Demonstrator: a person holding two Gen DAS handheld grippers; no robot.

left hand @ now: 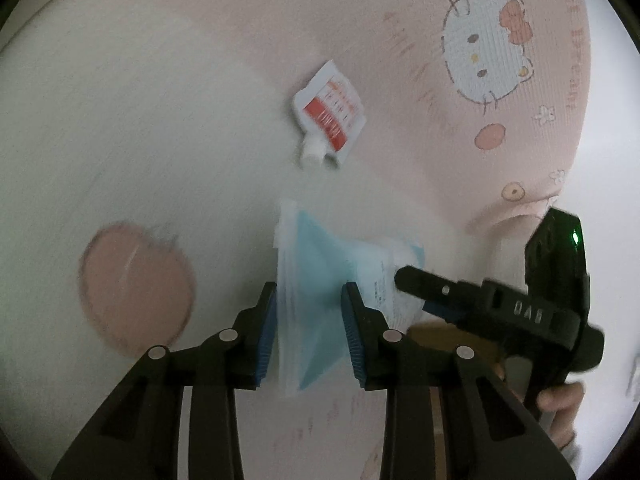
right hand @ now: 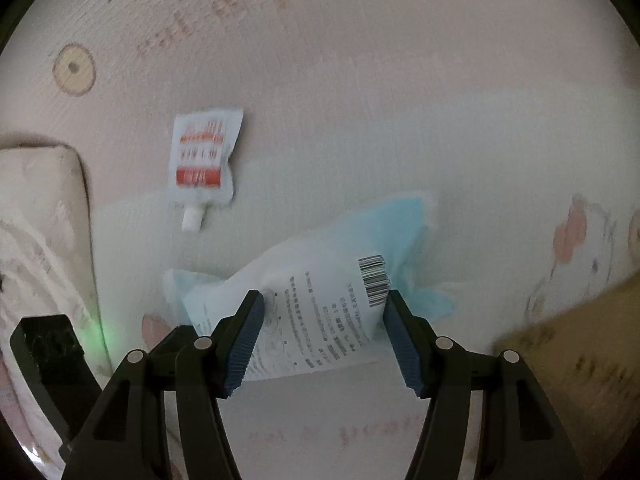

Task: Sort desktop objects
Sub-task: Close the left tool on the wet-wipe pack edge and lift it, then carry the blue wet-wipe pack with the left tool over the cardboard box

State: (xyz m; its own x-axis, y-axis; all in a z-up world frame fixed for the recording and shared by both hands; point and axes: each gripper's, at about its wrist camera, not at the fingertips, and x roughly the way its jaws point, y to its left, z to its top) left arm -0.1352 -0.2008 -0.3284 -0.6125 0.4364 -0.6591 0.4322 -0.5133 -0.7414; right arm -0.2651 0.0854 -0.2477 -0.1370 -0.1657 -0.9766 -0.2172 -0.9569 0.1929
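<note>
Mask packet (left hand: 320, 280), blue mask in thin crinkly plastic, lies on the cartoon-print cloth (left hand: 120, 100) below a red-and-white spout pouch (left hand: 328, 114). Left tool (left hand: 309, 328) is half-open and straddles one end; can't tell if it's pinching. Right tool (right hand: 324, 328) gapes over the barcode end. Looks light, floppy and slippery, so I'd grab the edge.

We count 1 packaged face mask (right hand: 304, 304) in its clear printed wrapper, 1 small white-and-red spout pouch (right hand: 202, 160) and 2 two-finger grippers, the left gripper (left hand: 309, 334) and the right gripper (right hand: 324, 344), all over 1 pink cartoon-print cloth (left hand: 400, 40).
</note>
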